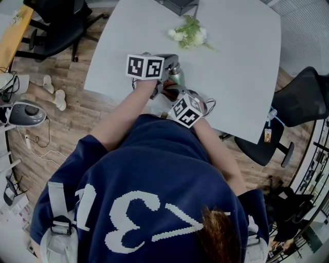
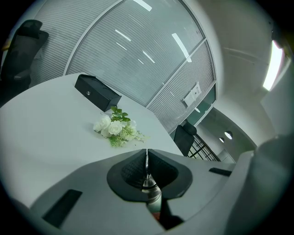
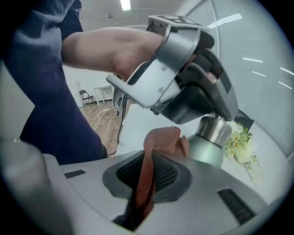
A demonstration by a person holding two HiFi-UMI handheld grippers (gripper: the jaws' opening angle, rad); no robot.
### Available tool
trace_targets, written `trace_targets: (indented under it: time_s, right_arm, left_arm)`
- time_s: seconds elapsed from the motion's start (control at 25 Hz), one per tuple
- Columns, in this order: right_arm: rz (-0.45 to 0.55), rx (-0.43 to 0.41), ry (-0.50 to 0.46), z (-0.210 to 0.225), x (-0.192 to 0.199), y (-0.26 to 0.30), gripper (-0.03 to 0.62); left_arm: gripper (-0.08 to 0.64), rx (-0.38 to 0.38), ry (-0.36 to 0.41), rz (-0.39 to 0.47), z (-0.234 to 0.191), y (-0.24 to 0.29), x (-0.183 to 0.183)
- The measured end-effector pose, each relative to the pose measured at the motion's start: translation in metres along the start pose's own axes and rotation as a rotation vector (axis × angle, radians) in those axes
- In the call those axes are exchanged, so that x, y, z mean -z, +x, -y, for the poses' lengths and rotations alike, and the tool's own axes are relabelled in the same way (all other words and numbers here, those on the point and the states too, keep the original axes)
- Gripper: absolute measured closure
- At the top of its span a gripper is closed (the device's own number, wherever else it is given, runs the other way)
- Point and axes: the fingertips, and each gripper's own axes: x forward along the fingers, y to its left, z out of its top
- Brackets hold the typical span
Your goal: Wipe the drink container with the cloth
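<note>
A pale green drink bottle (image 1: 176,76) with a steel neck stands near the front edge of the grey table (image 1: 236,67). My left gripper (image 1: 171,65) comes down on its top, shut on a thin strip at the lid (image 2: 147,158); the bottle's neck (image 2: 151,195) shows just below the pads. My right gripper (image 1: 173,96) is shut on a rust-red cloth (image 3: 161,140), bunched against the bottle's side (image 3: 209,149). In the right gripper view the left gripper (image 3: 213,114) sits over the cap. The bottle's lower body is hidden.
White artificial flowers (image 1: 189,33) lie further back on the table, and a black box (image 1: 177,5) sits at its far edge. Black office chairs stand at the right (image 1: 300,100) and the far left (image 1: 56,25). The table's front edge is under my arms.
</note>
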Motion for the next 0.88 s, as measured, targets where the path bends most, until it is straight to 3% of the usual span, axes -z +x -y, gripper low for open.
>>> trace_targets:
  time_s: [0.12, 0.28, 0.36, 0.48, 0.56, 0.68, 0.88]
  right_arm:
    - [0.062, 0.095, -0.030, 0.024, -0.029, -0.014, 0.540]
    - [0.060, 0.167, -0.111, 0.038, -0.046, -0.019, 0.540]
    - [0.043, 0.167, -0.131, 0.035, -0.041, -0.016, 0.540]
    - [-0.045, 0.092, -0.163, 0.016, -0.011, -0.001, 0.540]
    - [-0.085, 0.031, -0.131, 0.002, 0.013, 0.008, 0.540]
    - [-0.067, -0.002, -0.047, -0.004, 0.028, 0.011, 0.540]
    - [0.189, 0.054, 0.148, 0.029, -0.011, -0.025, 0.540]
  left_arm:
    - [0.538, 0.005, 0.009, -0.009, 0.003, 0.001, 0.000]
    - [0.538, -0.015, 0.069, -0.039, 0.004, 0.003, -0.001]
    - [0.538, -0.004, 0.049, -0.040, 0.004, 0.003, -0.001]
    - [0.538, 0.005, 0.016, -0.031, 0.002, 0.002, -0.001]
    - [0.538, 0.004, 0.014, -0.032, 0.001, 0.003, -0.001]
    - [0.538, 0.007, 0.015, -0.035, 0.001, 0.003, -0.001]
    - [0.538, 0.006, 0.019, -0.039, 0.000, 0.003, -0.001]
